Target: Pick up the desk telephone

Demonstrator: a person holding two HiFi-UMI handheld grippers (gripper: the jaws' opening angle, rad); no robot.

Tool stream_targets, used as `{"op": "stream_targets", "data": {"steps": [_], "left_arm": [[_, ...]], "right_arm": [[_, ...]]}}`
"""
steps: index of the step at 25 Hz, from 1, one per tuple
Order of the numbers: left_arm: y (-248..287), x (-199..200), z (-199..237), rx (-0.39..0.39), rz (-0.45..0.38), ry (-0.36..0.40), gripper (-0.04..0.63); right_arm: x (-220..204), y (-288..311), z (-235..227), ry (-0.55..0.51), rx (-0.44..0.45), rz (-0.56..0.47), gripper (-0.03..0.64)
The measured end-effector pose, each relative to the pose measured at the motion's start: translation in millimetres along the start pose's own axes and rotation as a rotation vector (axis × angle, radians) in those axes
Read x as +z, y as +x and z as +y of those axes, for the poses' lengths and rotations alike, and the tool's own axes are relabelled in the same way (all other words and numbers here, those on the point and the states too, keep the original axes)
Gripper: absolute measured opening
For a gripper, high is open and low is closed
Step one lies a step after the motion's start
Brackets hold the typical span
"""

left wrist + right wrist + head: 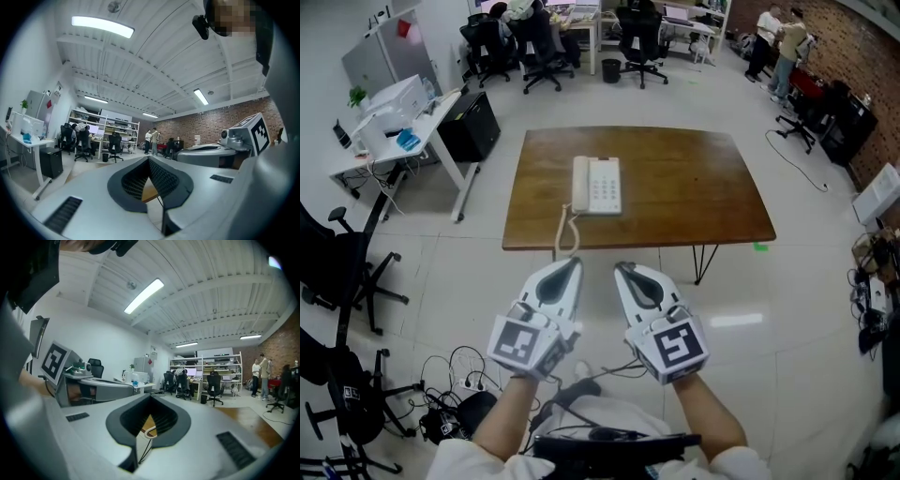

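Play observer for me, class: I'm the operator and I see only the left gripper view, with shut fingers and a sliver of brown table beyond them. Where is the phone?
Observer: The phone lies flat on the table, left of its middle, straight ahead of both grippers.
Operator: Is either gripper at it?
Observer: No. The left gripper and right gripper hang side by side short of the table's near edge, both shut and empty.
Operator: Anything in the way on my side?
Observer: The cord runs from the phone's near left corner and drops over the near edge, just ahead of the left gripper.
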State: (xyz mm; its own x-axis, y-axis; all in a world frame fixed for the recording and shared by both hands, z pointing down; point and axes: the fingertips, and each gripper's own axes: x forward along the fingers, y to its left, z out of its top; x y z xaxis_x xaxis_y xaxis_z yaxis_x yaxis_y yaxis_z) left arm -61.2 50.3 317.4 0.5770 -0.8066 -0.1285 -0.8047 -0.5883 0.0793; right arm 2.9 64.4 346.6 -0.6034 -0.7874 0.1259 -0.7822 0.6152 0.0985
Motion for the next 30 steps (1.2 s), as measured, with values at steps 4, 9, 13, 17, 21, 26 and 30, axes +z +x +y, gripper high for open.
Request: {"op": "stream_targets", "data": {"steps": [4,9,13,17,21,26,30], "left_arm": [[12,-3,15,-0.018,0.004,-0.013,0.000],[20,-9,37,-0.040,0.008,-0.025,0.000],[27,-11,51,-0.062,0.015,-0.035,0.000],[33,-12,61,-0.084,0.015,-0.039,0.000],[38,-16,71,-0.092,0.021,-0.043,0.000],[46,-18,79,-0.101,0.033,-0.046,0.000],[54,-23,83,-0.104,0.041,-0.043,0.000]], "right_arm": [[-1,17,-6,0.012,-0.022,0.014,0.000],[-6,38,-9,0.017,-0.044,0.030,0.000],[-5,51,-12,0.017,-0.071,0.037,0.000],[2,62,-15,0.030,-0.104,0.026,0.000],[-2,71,-16,0.026,-0.111,0.029,0.000],[1,80,-22,0.044,-0.125,0.020,0.000],[-4,87,-28,0.054,-0.129,0.025,0.000]]}}
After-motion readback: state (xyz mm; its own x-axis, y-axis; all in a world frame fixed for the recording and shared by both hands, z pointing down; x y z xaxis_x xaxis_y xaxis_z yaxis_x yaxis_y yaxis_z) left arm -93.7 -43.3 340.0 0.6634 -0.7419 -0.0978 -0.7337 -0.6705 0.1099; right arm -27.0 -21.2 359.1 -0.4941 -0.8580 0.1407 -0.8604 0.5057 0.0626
